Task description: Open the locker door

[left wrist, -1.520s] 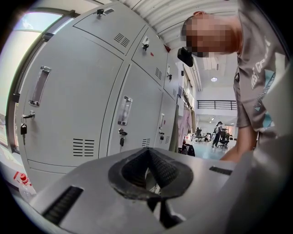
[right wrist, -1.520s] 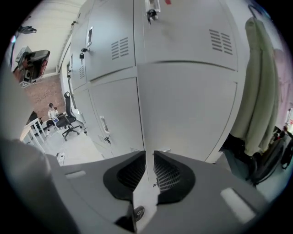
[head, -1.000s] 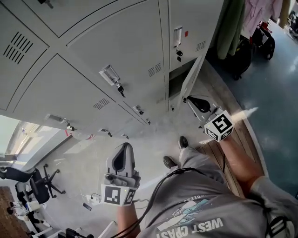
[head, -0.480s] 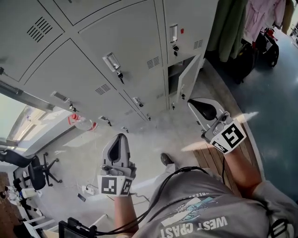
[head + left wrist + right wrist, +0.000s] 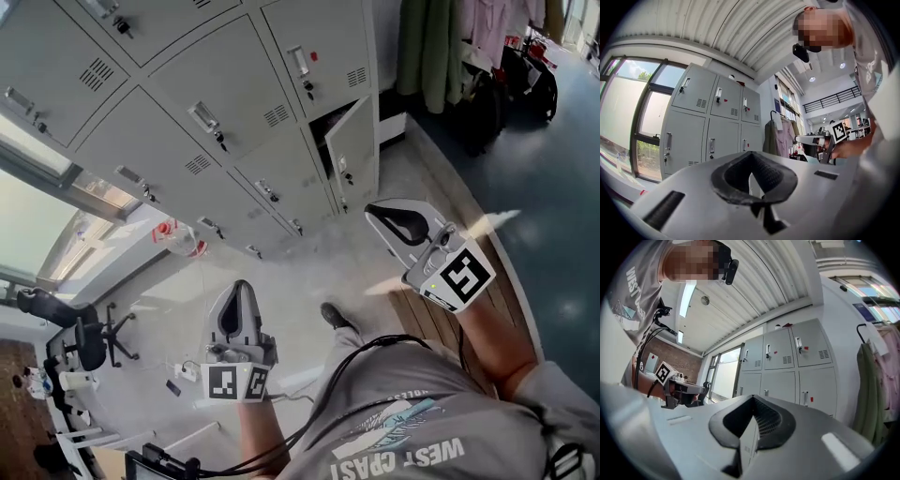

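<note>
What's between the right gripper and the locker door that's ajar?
Nothing: the head view shows only bare grey floor between the right gripper and the ajar locker door.

Smooth, matt grey painted-metal lockers (image 5: 234,84), limp hanging cloth garments (image 5: 427,47), a glossy blue floor (image 5: 562,234), bare wooden planks (image 5: 419,326) and a person's soft grey cloth T-shirt (image 5: 403,412).

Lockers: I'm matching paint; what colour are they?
The lockers are light grey, clearest in the head view.

I stand in a changing area: grey metal lockers (image 5: 234,122), clothes (image 5: 427,47) hanging beside them, an office chair (image 5: 89,339) near the window (image 5: 37,216).
</note>
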Demonstrator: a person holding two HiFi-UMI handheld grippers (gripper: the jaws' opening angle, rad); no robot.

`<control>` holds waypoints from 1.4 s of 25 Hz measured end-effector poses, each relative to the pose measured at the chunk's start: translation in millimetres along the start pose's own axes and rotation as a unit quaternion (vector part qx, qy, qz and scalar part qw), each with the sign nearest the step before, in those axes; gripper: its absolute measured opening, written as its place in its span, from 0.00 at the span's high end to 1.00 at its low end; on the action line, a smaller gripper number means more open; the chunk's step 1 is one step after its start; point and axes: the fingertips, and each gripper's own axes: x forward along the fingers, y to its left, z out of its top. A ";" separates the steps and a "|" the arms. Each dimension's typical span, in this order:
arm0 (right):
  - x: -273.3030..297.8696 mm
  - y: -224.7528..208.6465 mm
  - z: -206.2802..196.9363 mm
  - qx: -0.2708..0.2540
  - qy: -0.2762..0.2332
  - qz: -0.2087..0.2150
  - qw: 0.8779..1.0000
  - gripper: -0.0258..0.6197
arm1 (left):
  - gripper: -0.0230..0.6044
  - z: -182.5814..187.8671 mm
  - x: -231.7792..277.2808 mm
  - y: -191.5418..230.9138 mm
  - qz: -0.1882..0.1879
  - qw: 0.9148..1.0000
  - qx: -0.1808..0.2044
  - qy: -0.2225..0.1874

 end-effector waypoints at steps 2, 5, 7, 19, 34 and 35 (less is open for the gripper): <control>-25.8 10.2 12.1 -0.002 -0.003 0.009 1.000 0.97 | 0.95 5.6 -21.7 -18.6 0.009 1.000 0.003 0.001; -56.8 24.7 25.5 0.004 -0.008 0.016 1.000 0.97 | 0.95 14.3 -51.7 -39.2 0.025 1.000 0.011 0.003; -74.2 39.4 26.1 0.013 -0.002 0.017 1.000 0.97 | 0.95 22.2 -76.1 -50.7 0.032 0.999 0.017 0.002; -147.4 170.4 46.7 -0.010 0.063 0.005 0.998 0.97 | 0.95 28.7 -242.6 -73.9 0.056 0.998 -0.023 -0.017; -271.3 346.8 124.9 -0.002 0.020 0.019 1.000 0.97 | 0.95 53.1 -425.7 -170.0 0.023 0.999 -0.007 -0.027; -282.0 348.6 131.1 0.000 0.013 0.019 1.000 0.97 | 0.95 57.0 -429.6 -179.3 0.023 0.999 -0.001 -0.032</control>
